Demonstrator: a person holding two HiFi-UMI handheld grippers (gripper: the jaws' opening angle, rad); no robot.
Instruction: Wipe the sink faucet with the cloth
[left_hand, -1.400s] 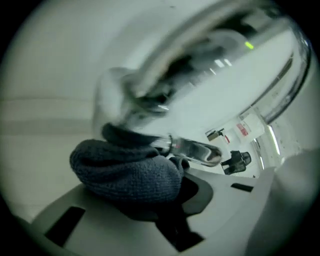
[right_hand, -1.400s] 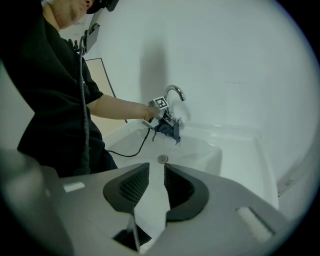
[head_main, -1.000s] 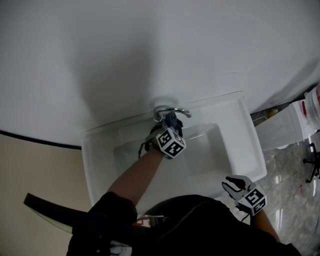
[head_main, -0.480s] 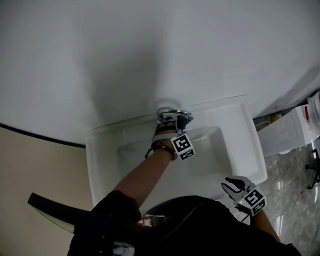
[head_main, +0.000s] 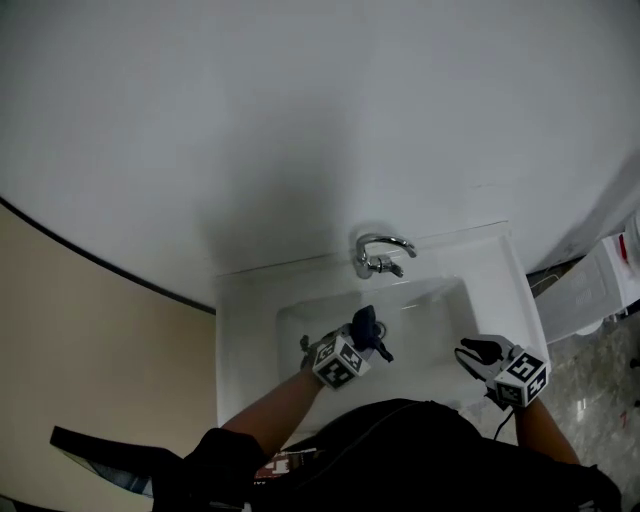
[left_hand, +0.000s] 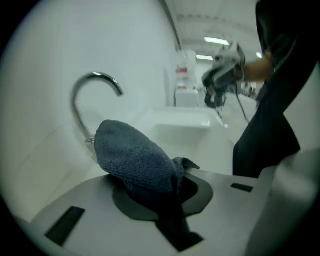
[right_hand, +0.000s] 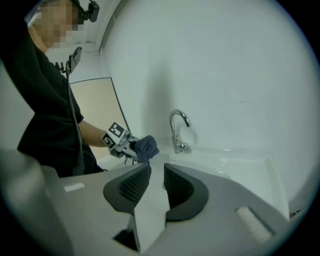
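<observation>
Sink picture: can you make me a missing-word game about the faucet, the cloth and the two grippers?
1. The left gripper is shut on the cloth, and the right gripper has ____ between its jaws.
2. The cloth is ____ touching the faucet; there is a gap between them.
3. The sink is the colour ____.

Missing words: nothing; not; white.

Bunched dark-blue cloth (head_main: 366, 326), curved chrome faucet (head_main: 378, 256), well apart
</observation>
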